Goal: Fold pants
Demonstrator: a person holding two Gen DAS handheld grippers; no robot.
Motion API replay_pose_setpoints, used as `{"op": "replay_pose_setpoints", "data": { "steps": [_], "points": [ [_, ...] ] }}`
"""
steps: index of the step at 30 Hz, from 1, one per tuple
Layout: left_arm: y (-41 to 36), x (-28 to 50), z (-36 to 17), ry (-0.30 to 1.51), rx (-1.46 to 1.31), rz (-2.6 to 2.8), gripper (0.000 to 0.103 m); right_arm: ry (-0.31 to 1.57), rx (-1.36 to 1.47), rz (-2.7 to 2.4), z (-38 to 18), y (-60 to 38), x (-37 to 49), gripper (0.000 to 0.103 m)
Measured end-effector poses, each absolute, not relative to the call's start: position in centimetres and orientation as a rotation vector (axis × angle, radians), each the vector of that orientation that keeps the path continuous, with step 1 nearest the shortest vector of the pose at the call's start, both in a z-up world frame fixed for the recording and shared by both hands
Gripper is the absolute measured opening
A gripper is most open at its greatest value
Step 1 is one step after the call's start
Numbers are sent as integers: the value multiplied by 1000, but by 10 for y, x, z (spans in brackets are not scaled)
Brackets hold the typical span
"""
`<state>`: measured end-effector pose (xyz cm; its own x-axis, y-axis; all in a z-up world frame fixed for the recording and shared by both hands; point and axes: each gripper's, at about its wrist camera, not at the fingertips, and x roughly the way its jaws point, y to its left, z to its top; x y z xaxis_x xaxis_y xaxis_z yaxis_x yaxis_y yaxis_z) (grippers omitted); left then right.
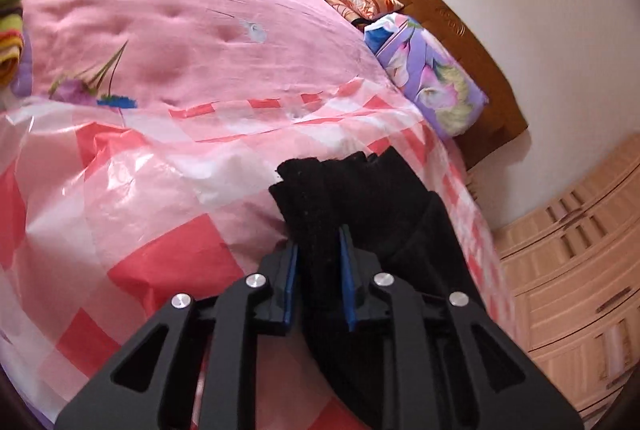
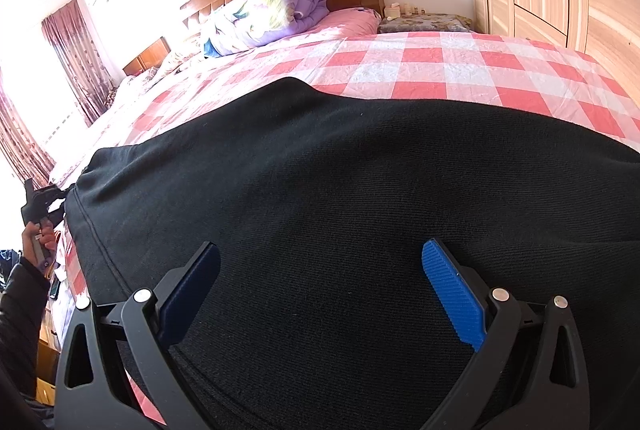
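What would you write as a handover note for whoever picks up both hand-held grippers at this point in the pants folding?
Left hand-held gripper: shut on a bunched end of the black pants, holding it above the checkered sheet.
Right hand-held gripper: open, jaws wide apart over the broad part of the pants, gripping nothing.
Pants: spread across the near side of the bed, the far-left end in the left gripper.
Done: one end picked up.
Left: no finished fold is visible. Probably carry the held end over the flat part, then smooth and fold again.
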<state>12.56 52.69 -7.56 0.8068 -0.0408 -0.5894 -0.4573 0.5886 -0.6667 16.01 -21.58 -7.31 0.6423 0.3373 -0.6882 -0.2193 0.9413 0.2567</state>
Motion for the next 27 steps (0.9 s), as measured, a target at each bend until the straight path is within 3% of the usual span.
{"op": "replay_pose_setpoints", "data": {
  "steps": [2,3,4,6,9,12,14,21,23,27],
  "points": [
    [529,111,-64,582,-937,343,39,815,152,317,-73,-216,160,98],
    [529,100,-53,559,-920,442,54,814,148,314,-73,-216,160,98],
    [523,85,-36,506,-878,564,59,815,145,309,-73,-215,159,98],
    [504,76,-4,440,-764,589,59,858,117,271,-68,-209,159,98],
    [441,101,39,477,-494,423,62,834,103,296,-43,-194,155,98],
    [351,152,51,628,-127,254,78,735,-16,365,-2,-155,164,98],
    [295,196,34,751,62,178,78,740,-100,412,6,-126,187,98],
    [242,279,-41,1036,221,129,78,963,-181,396,-46,-67,299,98],
    [247,283,-45,1006,203,145,86,1023,-256,309,-70,-62,319,99],
    [287,294,-50,980,-23,148,101,937,-193,333,-79,-75,317,99]
  ]
}}
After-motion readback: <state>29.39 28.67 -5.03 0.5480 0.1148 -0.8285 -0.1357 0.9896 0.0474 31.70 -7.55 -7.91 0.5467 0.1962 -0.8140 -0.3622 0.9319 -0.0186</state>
